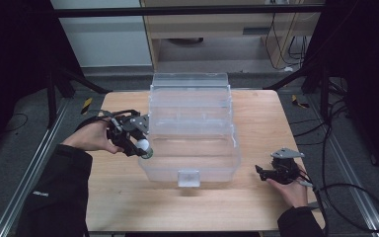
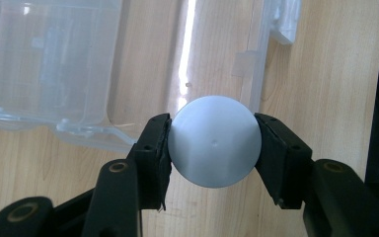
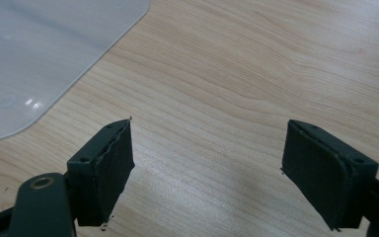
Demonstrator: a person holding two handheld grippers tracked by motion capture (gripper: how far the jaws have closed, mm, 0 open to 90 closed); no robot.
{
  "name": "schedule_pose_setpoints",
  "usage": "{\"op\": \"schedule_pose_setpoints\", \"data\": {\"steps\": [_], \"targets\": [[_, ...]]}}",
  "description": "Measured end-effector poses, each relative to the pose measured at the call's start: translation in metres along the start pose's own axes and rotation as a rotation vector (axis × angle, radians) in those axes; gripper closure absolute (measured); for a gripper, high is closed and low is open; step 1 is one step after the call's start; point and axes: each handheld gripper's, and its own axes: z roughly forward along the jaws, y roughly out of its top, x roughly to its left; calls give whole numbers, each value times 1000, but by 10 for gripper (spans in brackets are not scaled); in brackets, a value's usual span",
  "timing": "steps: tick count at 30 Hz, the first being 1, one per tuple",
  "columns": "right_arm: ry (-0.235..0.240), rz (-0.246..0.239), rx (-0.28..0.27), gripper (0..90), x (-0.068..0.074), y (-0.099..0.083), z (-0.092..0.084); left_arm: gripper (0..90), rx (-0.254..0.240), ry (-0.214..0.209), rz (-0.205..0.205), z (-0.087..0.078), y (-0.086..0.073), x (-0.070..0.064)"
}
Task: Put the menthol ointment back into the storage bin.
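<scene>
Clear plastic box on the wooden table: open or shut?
Open: the clear plastic box has its lid raised behind it.

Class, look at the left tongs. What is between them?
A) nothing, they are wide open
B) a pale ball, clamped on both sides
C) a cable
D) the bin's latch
B: in the left gripper view, both pads of the left tongs press on the pale ball.

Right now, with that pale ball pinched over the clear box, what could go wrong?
The left gripper holds the ball by two small pads on its round sides, so it might squirt out. It hangs at the edge of the clear box, so a drop could roll across the table. The right gripper stands open, well away.
</scene>
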Motion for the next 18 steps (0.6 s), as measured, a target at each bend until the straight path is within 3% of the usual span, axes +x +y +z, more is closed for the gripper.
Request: {"op": "schedule_pose_setpoints", "data": {"steps": [8, 18], "targets": [[9, 12, 7, 198, 1, 0, 0, 503, 10, -19, 11, 14, 1, 4], [9, -7, 18, 198, 1, -2, 3, 503, 29, -40, 21, 33, 1, 11]]}}
